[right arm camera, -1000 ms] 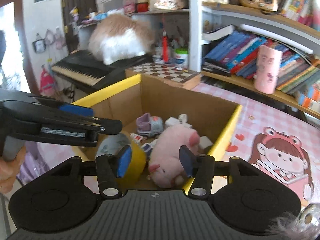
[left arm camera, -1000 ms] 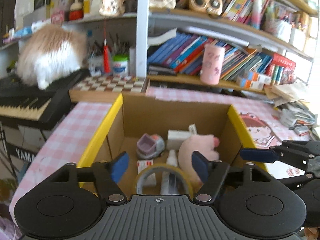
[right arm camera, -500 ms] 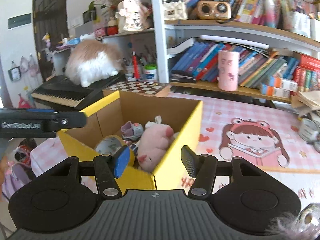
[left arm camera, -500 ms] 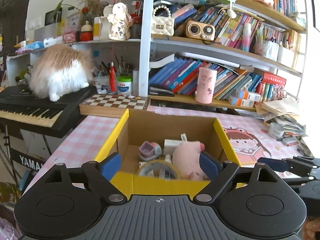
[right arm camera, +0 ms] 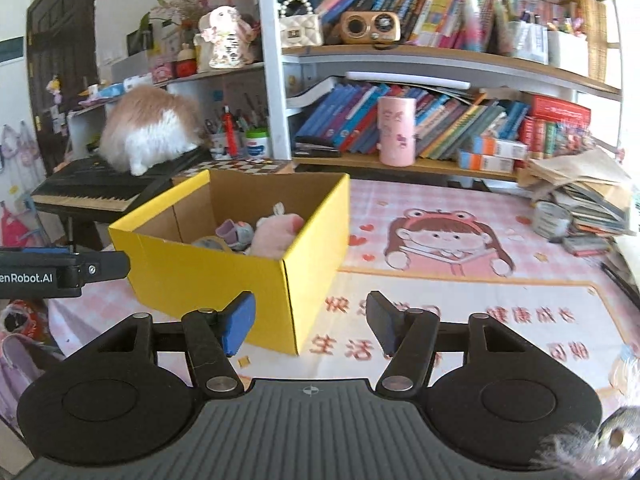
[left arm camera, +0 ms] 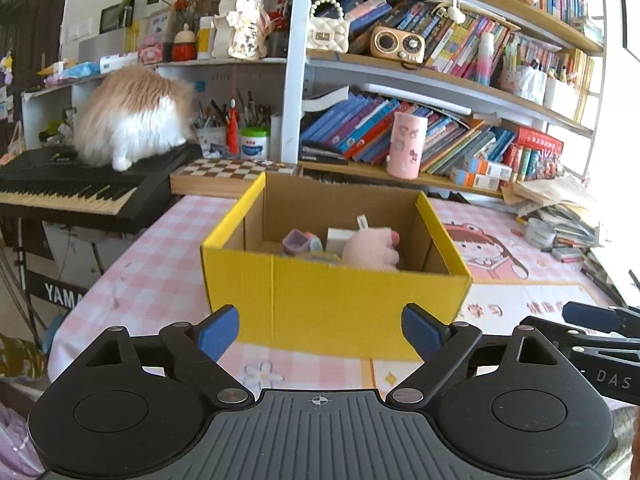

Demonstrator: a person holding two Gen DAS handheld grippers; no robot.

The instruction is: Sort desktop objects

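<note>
Keyboard stand [left arm camera: 64, 294] lower left reads "YAMA"; right gripper [right arm camera: 308, 322] and left gripper [left arm camera: 320, 330] both spread, just widened, pinching nothing, near the yellow box [left arm camera: 336, 300].

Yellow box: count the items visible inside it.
4, with more possibly hidden behind the yellow box's front wall: a pink plush at right, a purple toy at left, a white carton behind the plush, and a tape roll at front.

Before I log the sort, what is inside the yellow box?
Inside the yellow box: a pink plush toy, a small purple-and-grey toy, a white carton and a tape roll's top edge. The front wall hides the box floor.
</note>
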